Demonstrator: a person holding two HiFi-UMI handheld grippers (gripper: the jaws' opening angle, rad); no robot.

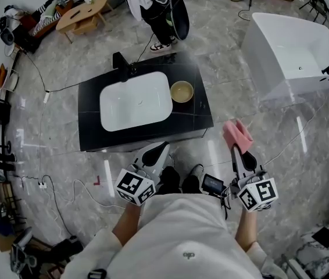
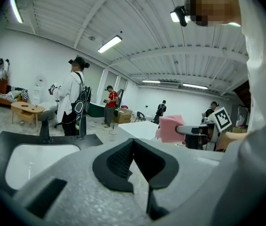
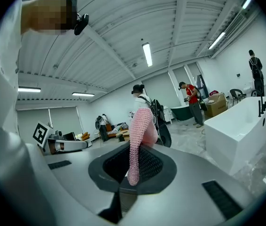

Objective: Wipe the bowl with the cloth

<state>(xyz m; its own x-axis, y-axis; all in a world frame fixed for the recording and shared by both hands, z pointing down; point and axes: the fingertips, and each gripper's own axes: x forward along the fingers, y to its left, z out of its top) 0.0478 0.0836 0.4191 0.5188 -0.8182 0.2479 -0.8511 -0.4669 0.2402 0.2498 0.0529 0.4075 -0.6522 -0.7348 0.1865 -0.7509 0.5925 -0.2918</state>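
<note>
A tan bowl (image 1: 182,91) stands upright on the black counter (image 1: 199,112), just right of the white sink basin (image 1: 135,102). A pink cloth (image 1: 237,135) is pinched in my right gripper (image 1: 234,147), which is shut on it and held in front of the counter's right corner. In the right gripper view the cloth (image 3: 140,135) stands up from between the closed jaws. My left gripper (image 1: 164,147) is shut with nothing in it, hovering at the counter's near edge. From the left gripper view the cloth (image 2: 170,128) shows at the right.
A black faucet (image 1: 121,61) sits at the counter's back left. A white bathtub (image 1: 295,54) stands to the right on the marble floor. A person (image 1: 164,10) stands behind the counter. Cables run over the floor at the left.
</note>
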